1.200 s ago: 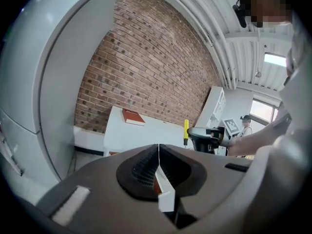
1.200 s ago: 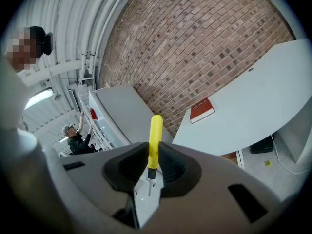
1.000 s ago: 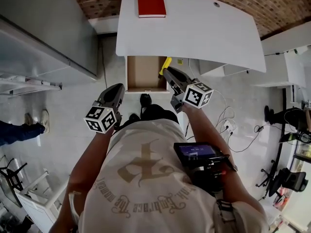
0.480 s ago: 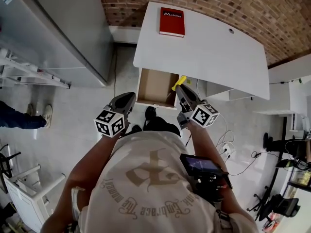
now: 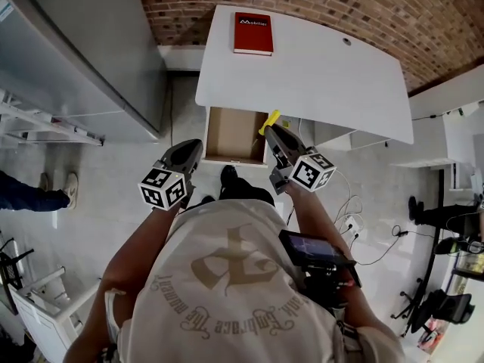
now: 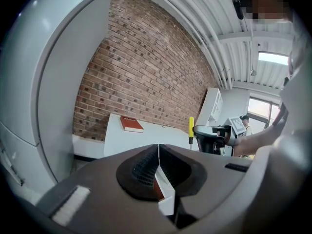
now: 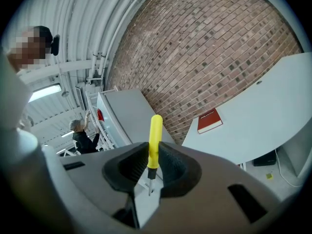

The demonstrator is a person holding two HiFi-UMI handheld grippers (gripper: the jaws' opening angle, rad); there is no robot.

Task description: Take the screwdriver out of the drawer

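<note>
Since the right claw [image 7: 149, 172] only pinches the screwdriver [image 7: 155, 135] near its handle's base, it could tip and drop; left claw [image 6: 159, 167] is shut, empty.

Yellow-handled screwdriver [image 7: 155, 135], red book [image 5: 252, 33], white worktop [image 5: 325, 74], brown drawer [image 5: 231, 131] interior. Brick wall [image 5: 340, 6] red-brown with pale mortar lines. Left gripper [image 5: 192, 145] and right gripper [image 5: 271, 129] grey, cubes with black-and-white square markers; shirt [image 5: 227, 278] beige, tan print.

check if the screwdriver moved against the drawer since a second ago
No: the screwdriver, held in the right gripper, sits at the open drawer's right edge, same as before.
</note>
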